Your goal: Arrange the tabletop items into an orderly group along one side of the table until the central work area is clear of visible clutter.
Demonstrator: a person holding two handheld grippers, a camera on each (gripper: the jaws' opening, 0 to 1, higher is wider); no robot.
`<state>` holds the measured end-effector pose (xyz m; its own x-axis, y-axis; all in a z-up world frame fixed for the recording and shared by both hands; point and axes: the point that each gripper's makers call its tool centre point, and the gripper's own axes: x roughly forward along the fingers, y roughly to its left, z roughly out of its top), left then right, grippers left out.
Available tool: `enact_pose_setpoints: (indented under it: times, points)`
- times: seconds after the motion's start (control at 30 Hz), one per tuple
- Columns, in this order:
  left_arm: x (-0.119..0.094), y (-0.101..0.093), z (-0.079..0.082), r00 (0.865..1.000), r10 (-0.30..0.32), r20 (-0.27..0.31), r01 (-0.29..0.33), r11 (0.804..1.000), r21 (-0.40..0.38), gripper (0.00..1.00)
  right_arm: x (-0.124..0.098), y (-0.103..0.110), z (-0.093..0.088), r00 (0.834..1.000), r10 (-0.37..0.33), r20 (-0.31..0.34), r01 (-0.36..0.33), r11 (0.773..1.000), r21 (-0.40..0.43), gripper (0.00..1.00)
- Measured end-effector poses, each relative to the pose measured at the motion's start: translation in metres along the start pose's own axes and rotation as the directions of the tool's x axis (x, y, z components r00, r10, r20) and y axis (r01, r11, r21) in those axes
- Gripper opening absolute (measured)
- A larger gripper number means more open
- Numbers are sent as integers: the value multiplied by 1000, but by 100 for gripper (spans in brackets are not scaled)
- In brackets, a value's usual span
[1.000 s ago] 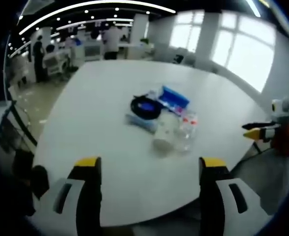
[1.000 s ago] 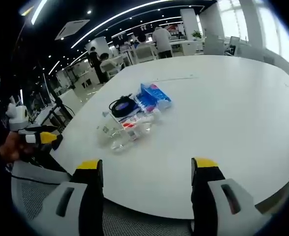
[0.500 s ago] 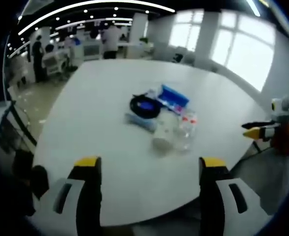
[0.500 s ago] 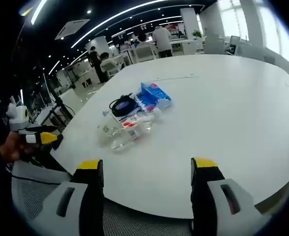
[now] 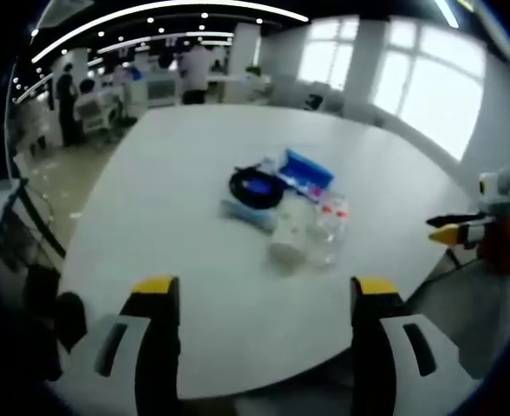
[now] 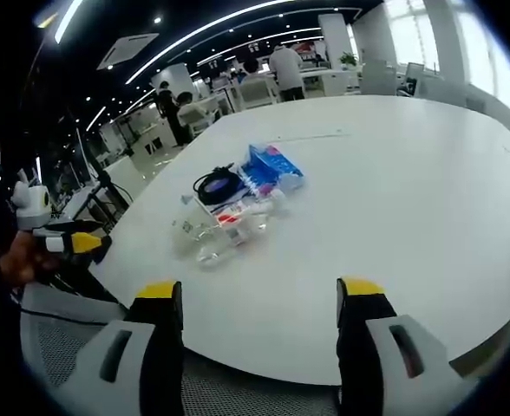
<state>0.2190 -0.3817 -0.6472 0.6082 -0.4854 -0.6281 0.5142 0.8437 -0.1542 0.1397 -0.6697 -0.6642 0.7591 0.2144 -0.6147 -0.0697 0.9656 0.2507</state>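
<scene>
The table before me has a smooth, matt white top. On it lie clear, glossy plastic bottles, a coiled black cable with a dull rubbery look, and a shiny blue plastic-wrapped packet.

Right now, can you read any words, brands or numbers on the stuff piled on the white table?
None can be read.
Blue rectangular packet: coloured print, too blurred to read.
Clear plastic bottles with red labels: label text too small.
Black coiled cable: no visible marking.
</scene>
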Motion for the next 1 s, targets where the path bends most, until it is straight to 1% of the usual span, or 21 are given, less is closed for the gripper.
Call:
enact_pose_setpoints:
  times: [0.47,0.67,0.8,1.0]
  points:
    - [0,2,2,1000,1,10,-1,1000,-15,78,0,0,1,1000,0,3,0,1000,0,71]
    - [1,-6,1,1000,-12,-4,12,1000,24,78,0,1,0,1000,6,-1,-6,1000,-2,70]
    - [3,-10,1,999,-34,-10,34,999,34,78,0,2,0,1000,9,-2,-9,1000,-11,70]
    - [4,-15,1,998,-52,-19,53,998,43,78,-1,2,2,1000,7,9,-7,1000,-1,69]
